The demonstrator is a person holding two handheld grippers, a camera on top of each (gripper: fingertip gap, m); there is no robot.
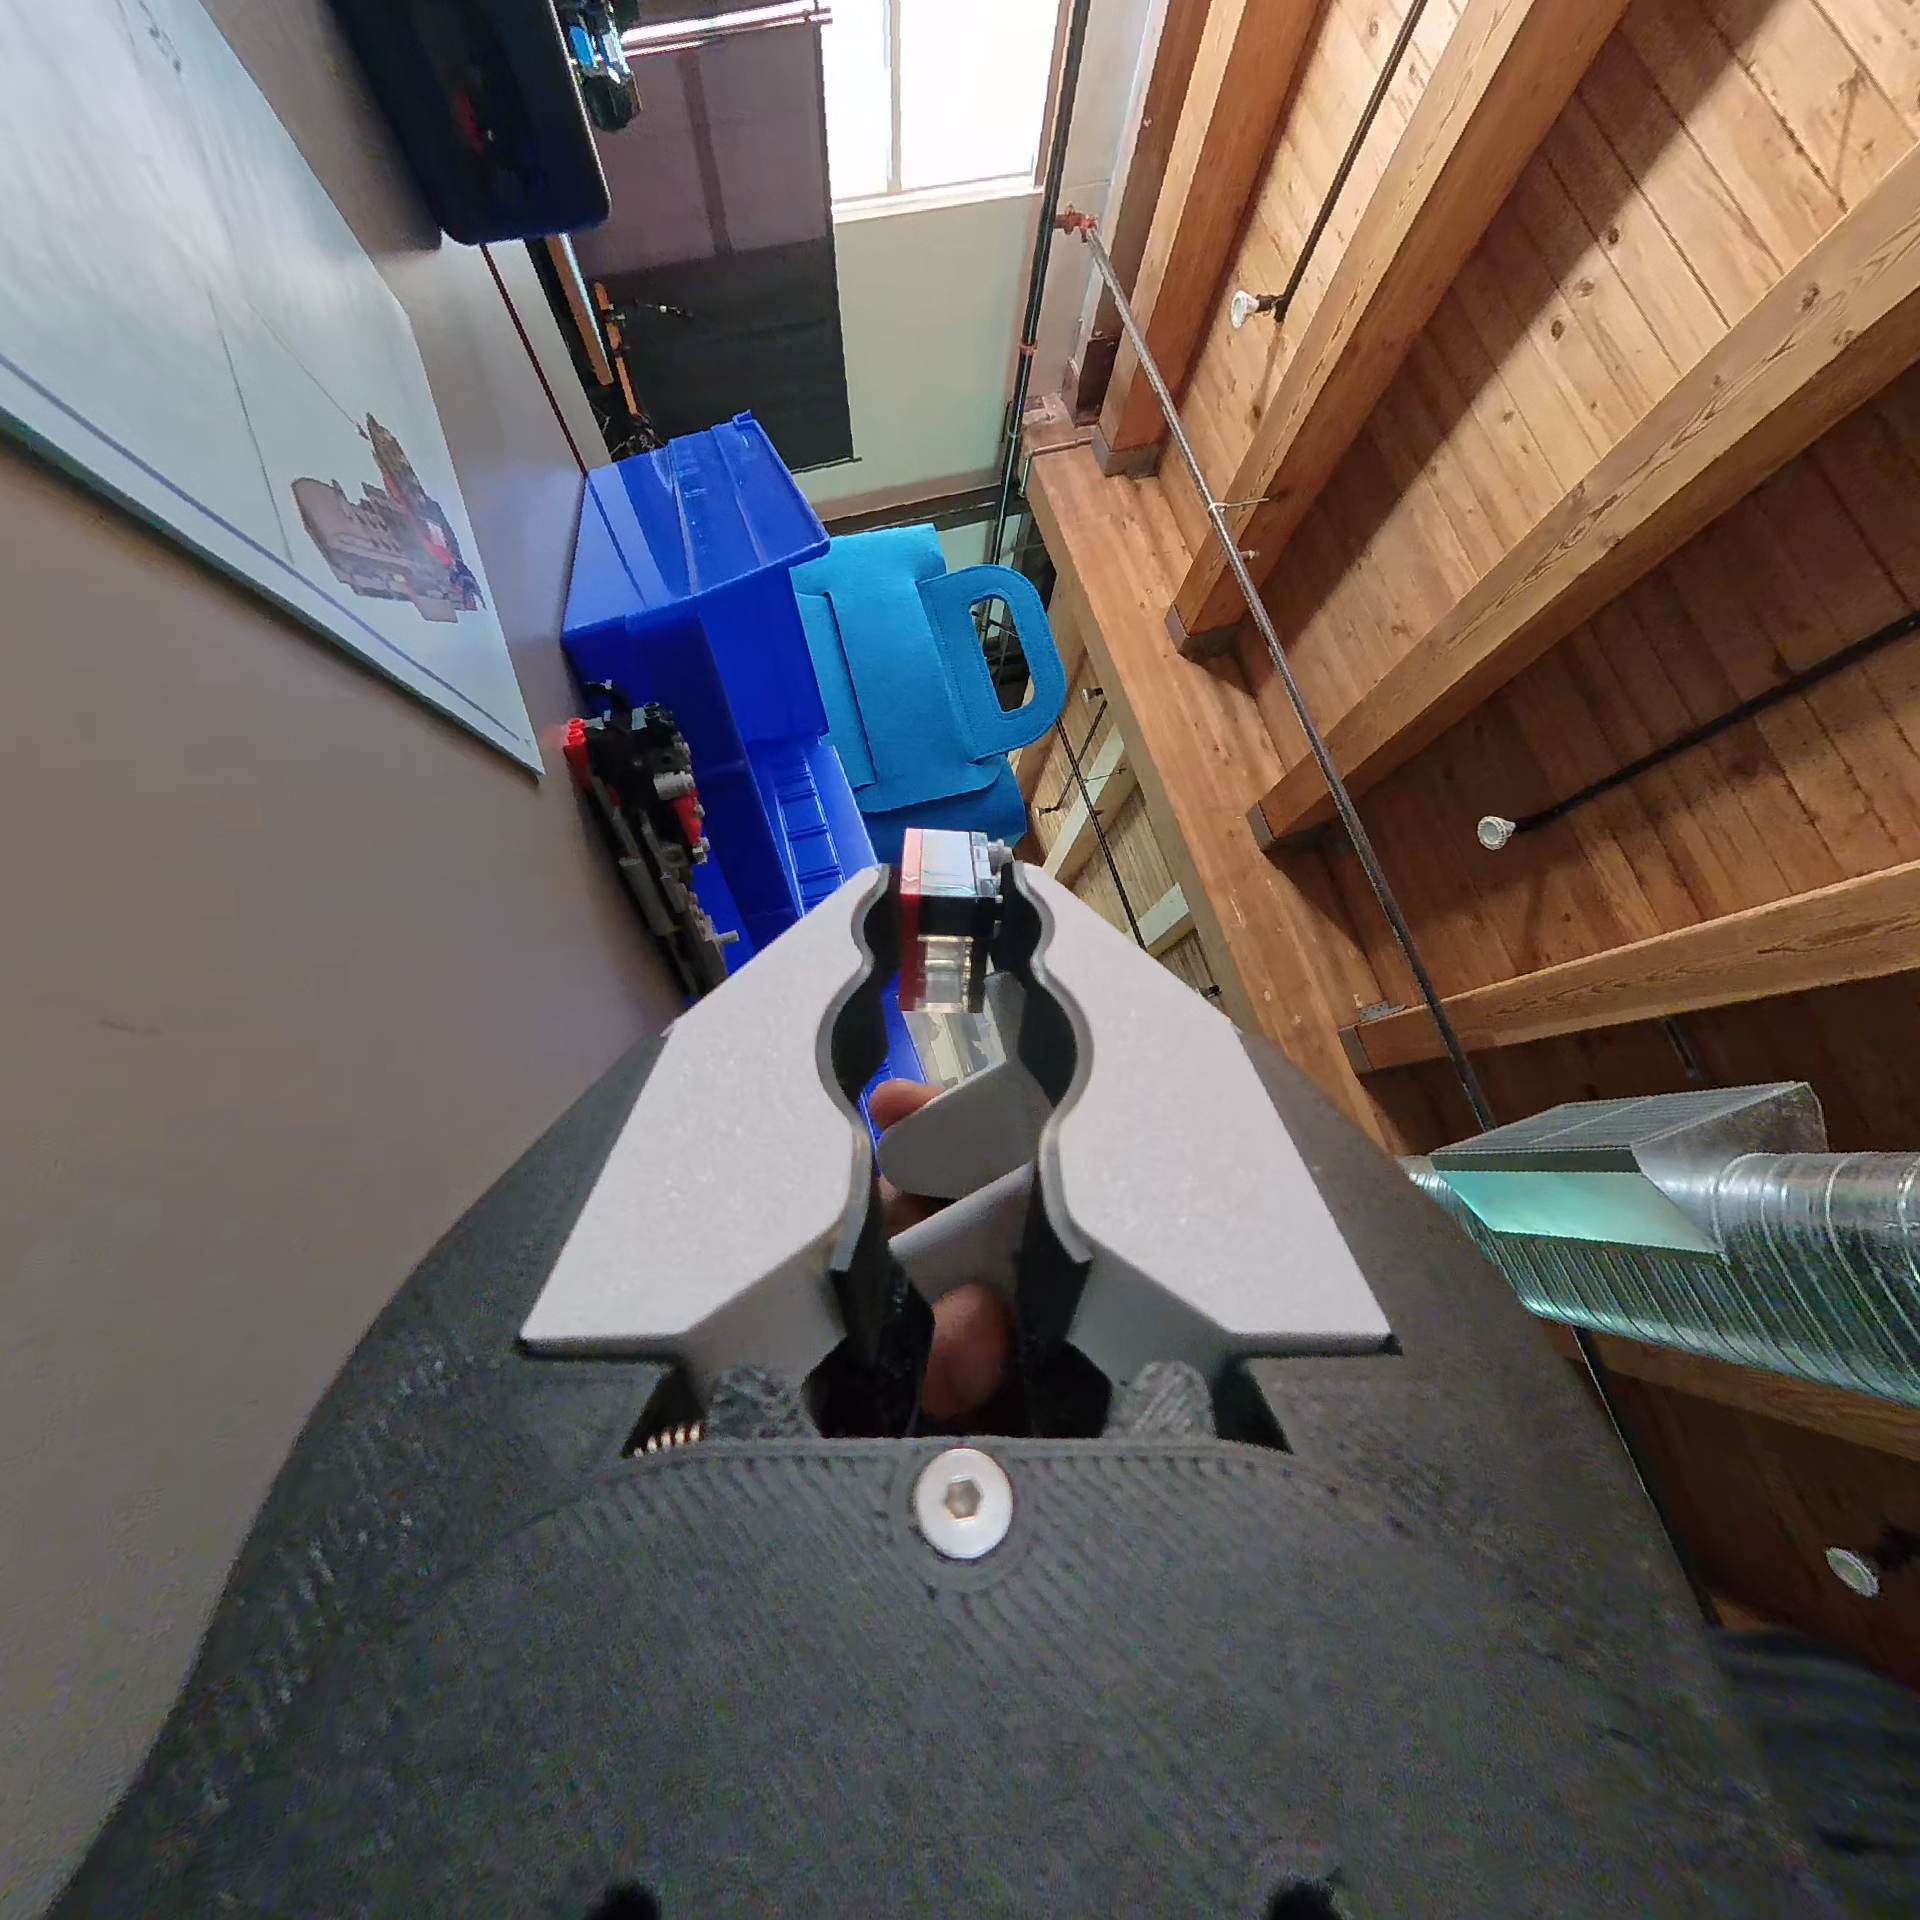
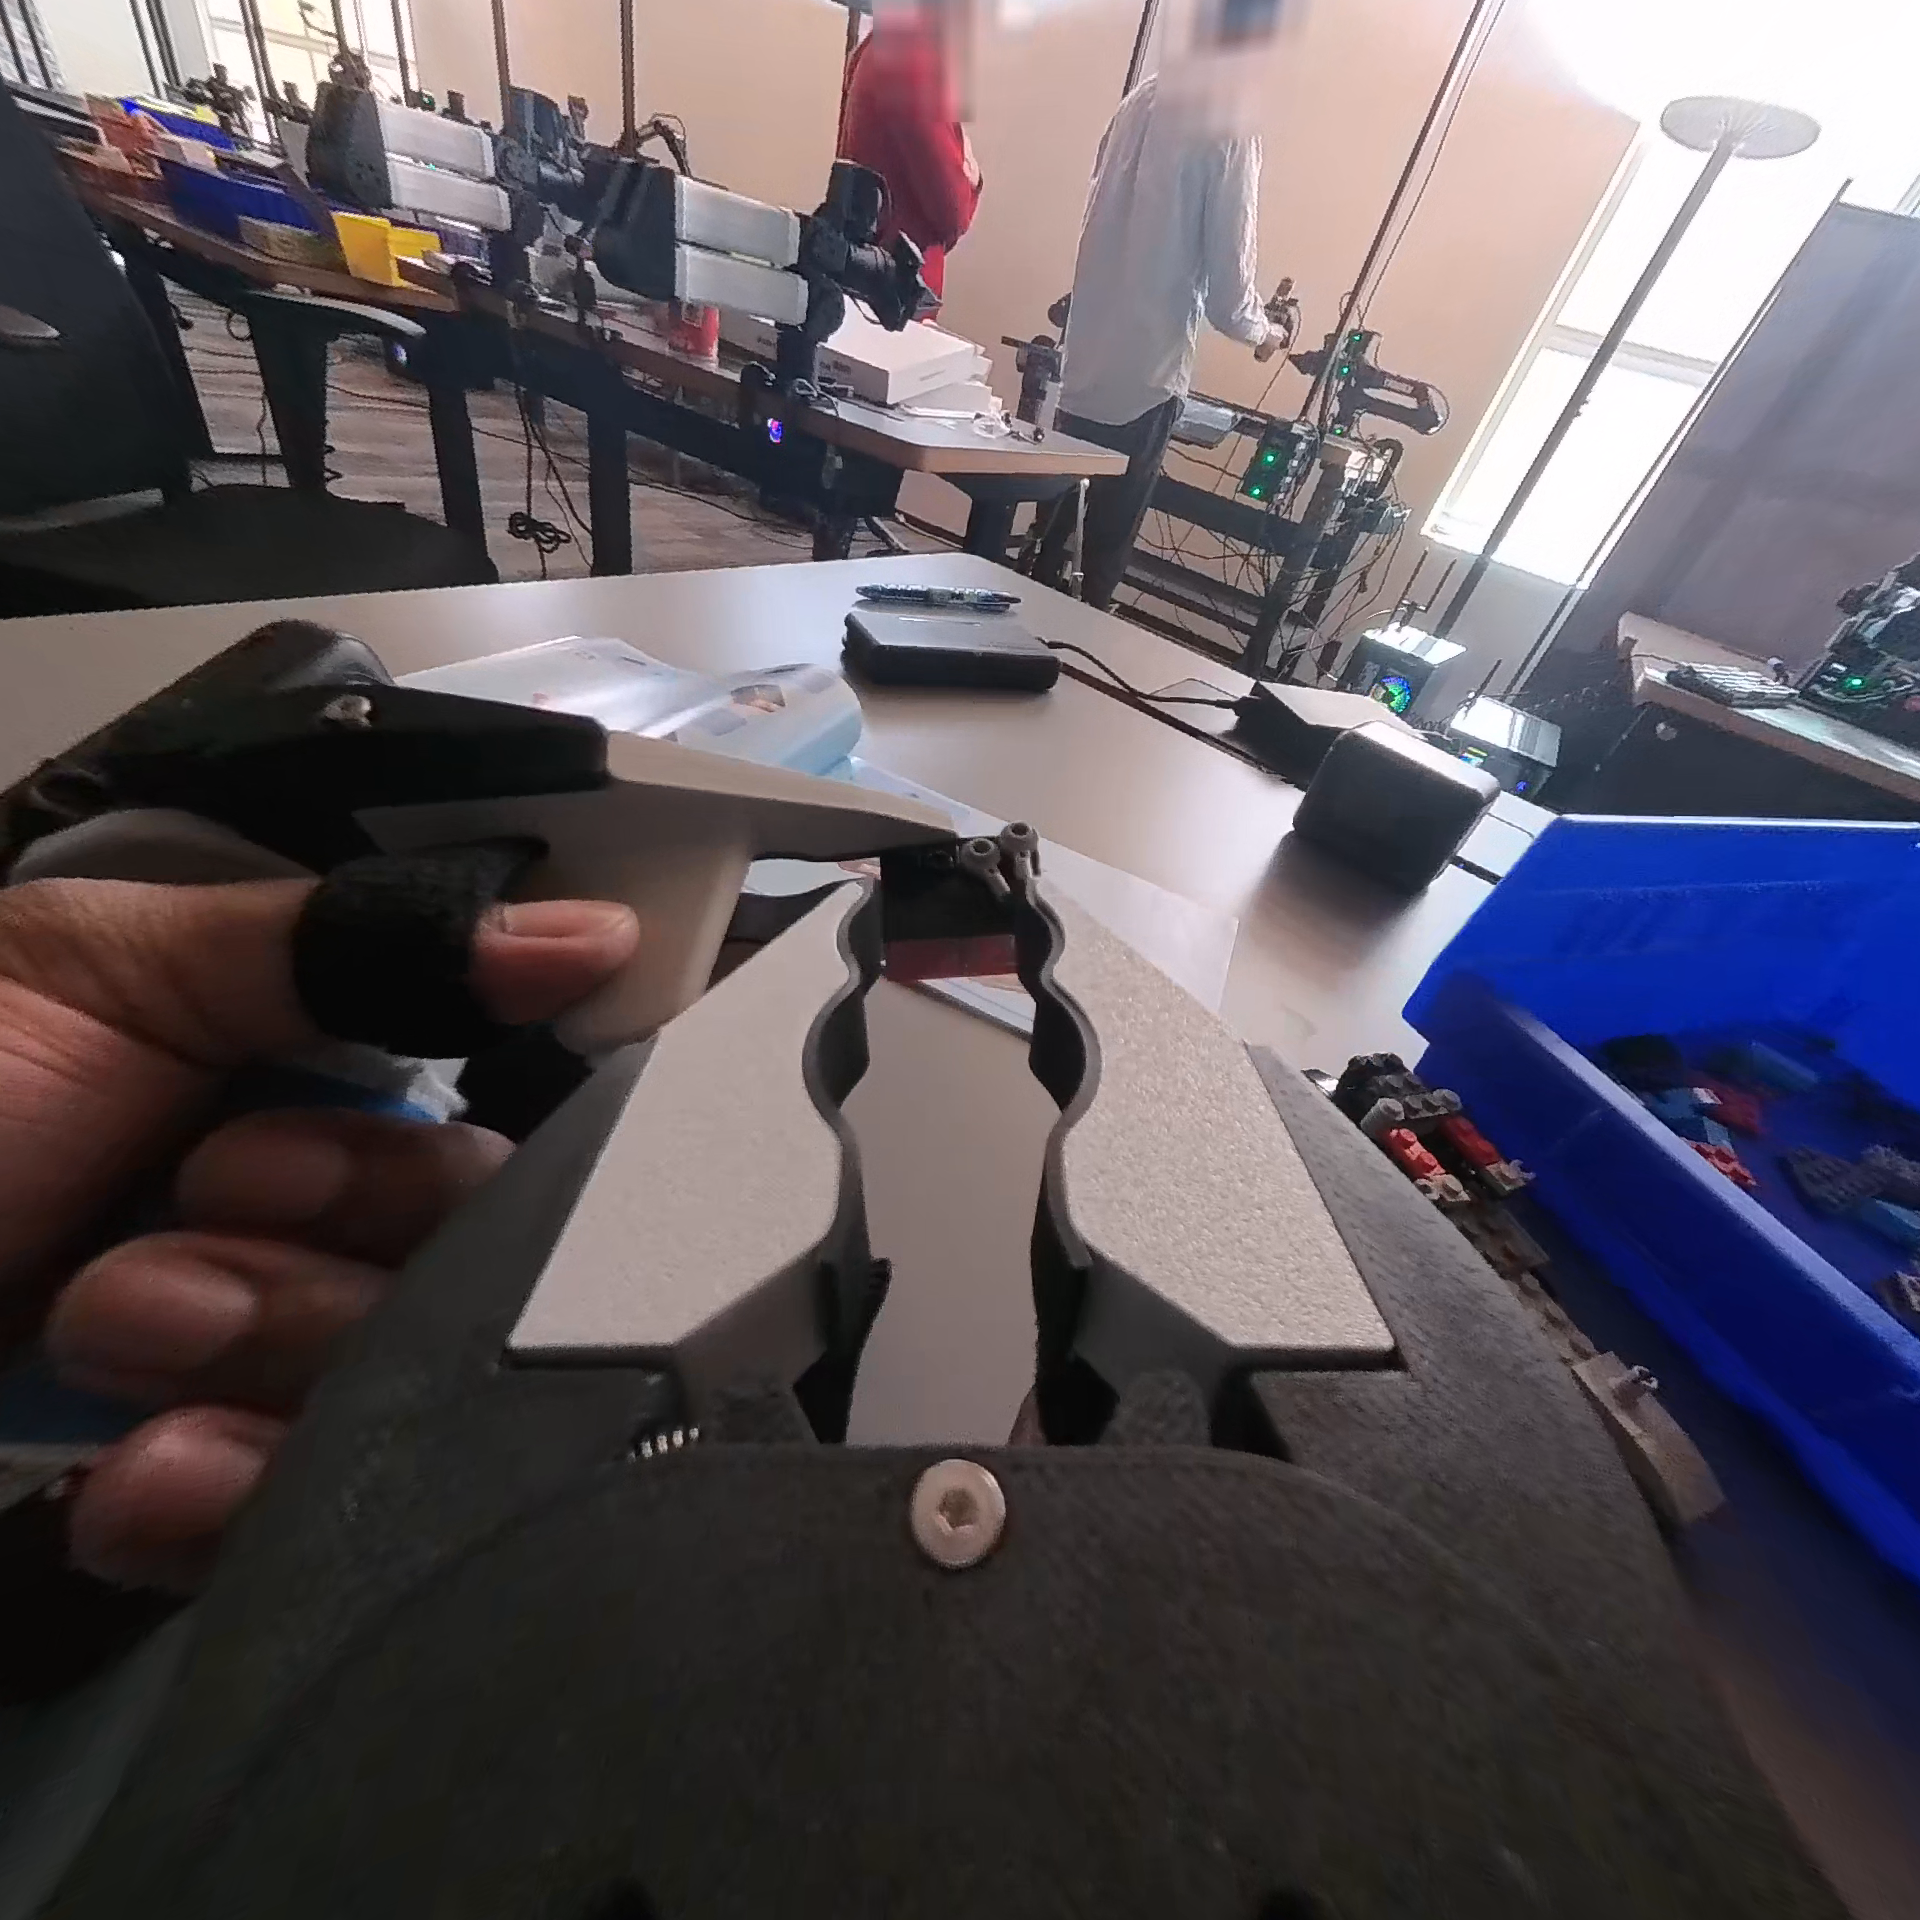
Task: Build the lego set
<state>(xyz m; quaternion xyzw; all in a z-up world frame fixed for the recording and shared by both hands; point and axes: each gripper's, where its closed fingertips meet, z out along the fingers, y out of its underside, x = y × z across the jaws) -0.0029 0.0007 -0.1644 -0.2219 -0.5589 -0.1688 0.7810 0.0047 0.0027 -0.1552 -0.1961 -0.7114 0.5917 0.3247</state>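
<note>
Stretching from nine o'clock across the right wrist view, the grey desk (image 2: 1039,727) carried a blue bin (image 2: 1621,997) at three o'clock, with loose bricks (image 2: 1766,1122) lying inside it. A partly built lego model (image 2: 1434,1132) sat on the desk just beside the bin's near wall. An open instruction booklet (image 2: 665,696) lay at eleven o'clock, with a black box (image 2: 951,649) beyond it toward twelve.

Both claws met on one small lego assembly (image 2: 951,930) of red, black and clear pieces, held above the desk. The right claw (image 2: 951,914) was nearly closed, its tips pinching the assembly from either side. The left claw (image 1: 951,914) was likewise nearly closed, its tips clamping the same assembly (image 1: 945,920). In the right view the left claw (image 2: 904,831) came in from nine o'clock, a hand (image 2: 260,1039) wrapped around its handle. Two small grey pins (image 2: 1003,844) stuck up at twelve o'clock on the assembly.
</note>
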